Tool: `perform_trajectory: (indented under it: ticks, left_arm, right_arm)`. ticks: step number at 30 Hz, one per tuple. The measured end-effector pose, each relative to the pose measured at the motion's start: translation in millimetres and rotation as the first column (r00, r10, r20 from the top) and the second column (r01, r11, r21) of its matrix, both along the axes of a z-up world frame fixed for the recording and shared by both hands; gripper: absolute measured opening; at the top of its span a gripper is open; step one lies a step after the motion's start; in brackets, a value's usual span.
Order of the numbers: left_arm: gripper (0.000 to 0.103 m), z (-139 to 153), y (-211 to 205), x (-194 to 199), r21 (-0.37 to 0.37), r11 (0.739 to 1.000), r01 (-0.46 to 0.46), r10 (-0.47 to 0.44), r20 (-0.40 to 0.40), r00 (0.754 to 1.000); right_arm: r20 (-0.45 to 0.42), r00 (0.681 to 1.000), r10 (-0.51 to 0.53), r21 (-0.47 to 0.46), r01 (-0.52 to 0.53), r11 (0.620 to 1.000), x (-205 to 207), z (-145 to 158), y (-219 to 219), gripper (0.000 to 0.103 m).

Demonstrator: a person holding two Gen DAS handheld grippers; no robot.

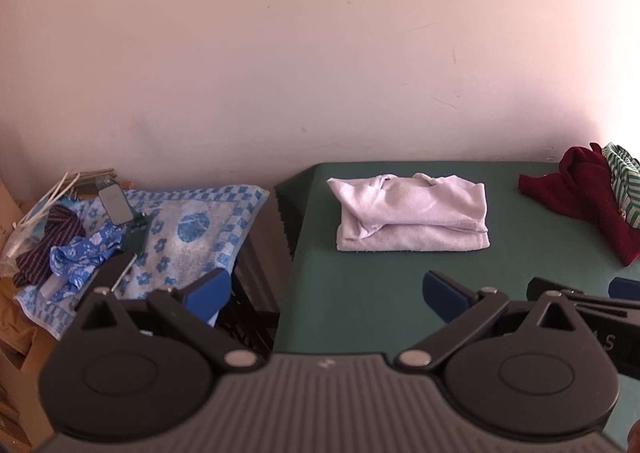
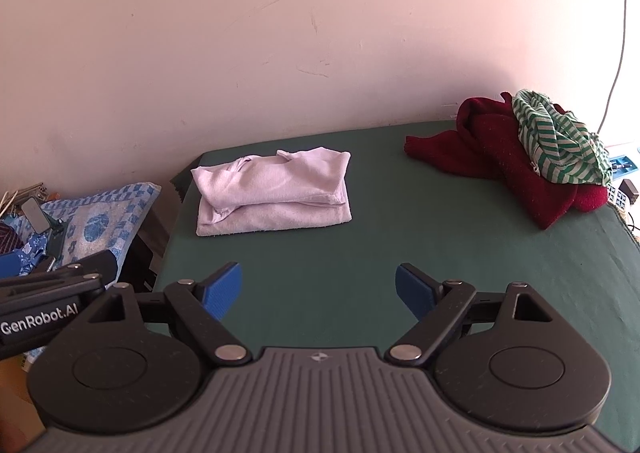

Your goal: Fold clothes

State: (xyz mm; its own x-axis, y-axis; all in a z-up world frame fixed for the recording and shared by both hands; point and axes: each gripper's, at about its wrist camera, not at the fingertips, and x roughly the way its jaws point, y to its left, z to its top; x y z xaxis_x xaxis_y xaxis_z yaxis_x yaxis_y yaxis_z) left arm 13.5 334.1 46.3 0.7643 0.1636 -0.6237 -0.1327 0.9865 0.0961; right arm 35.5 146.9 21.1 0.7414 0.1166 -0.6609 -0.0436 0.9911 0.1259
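A folded pale lilac garment (image 1: 412,213) (image 2: 276,193) lies on the green table (image 1: 400,285) (image 2: 400,237) near its far left corner. At the far right sits a crumpled dark red garment (image 1: 580,197) (image 2: 500,157) with a green-and-white striped one (image 1: 624,181) (image 2: 560,141) on top. My left gripper (image 1: 326,293) is open and empty, hovering over the table's left edge, short of the lilac garment. My right gripper (image 2: 318,289) is open and empty above the table's near middle. Each gripper shows at the edge of the other's view.
Left of the table, a blue-and-white patterned towel (image 1: 192,237) (image 2: 100,225) covers a lower surface holding a phone (image 1: 116,201) (image 2: 36,213), a blue floral cloth (image 1: 84,253) and a dark striped cloth (image 1: 52,241). A wall runs behind. A cable (image 2: 616,65) hangs at the right.
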Motion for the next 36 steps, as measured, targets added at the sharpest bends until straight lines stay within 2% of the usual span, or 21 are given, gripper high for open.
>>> perform_trajectory:
  ticks: [10,16,26,31,36]
  left_arm:
    - [0.102,-2.4,4.4,6.9,-0.027,1.000,-0.006,0.006,-0.018,1.000]
    - [0.102,-1.8,2.2,10.0,-0.010,1.000,-0.003,0.003,-0.007,1.000]
    - [0.102,-7.5,0.0,10.7,-0.023,1.000,-0.012,0.012,-0.031,0.999]
    - [0.102,-8.1,-0.5,10.2,-0.061,0.998,0.005,-0.007,-0.036,0.999]
    - [0.102,-7.4,-7.1,7.5,-0.028,0.999,0.019,-0.019,-0.012,1.000]
  right_arm:
    - [0.018,1.000,0.000,-0.019,0.000,1.000,1.0,-0.3,2.3,0.086]
    - [0.015,1.000,0.003,-0.021,-0.003,1.000,1.8,-1.5,1.1,0.086]
    - [0.007,1.000,0.011,-0.009,-0.010,1.000,-0.2,-4.8,-4.5,0.086]
    - [0.009,1.000,0.007,-0.005,-0.007,1.000,-2.4,-5.0,-8.6,0.086]
    - [0.012,1.000,0.001,-0.009,-0.001,1.000,-3.4,-5.1,-11.5,0.086]
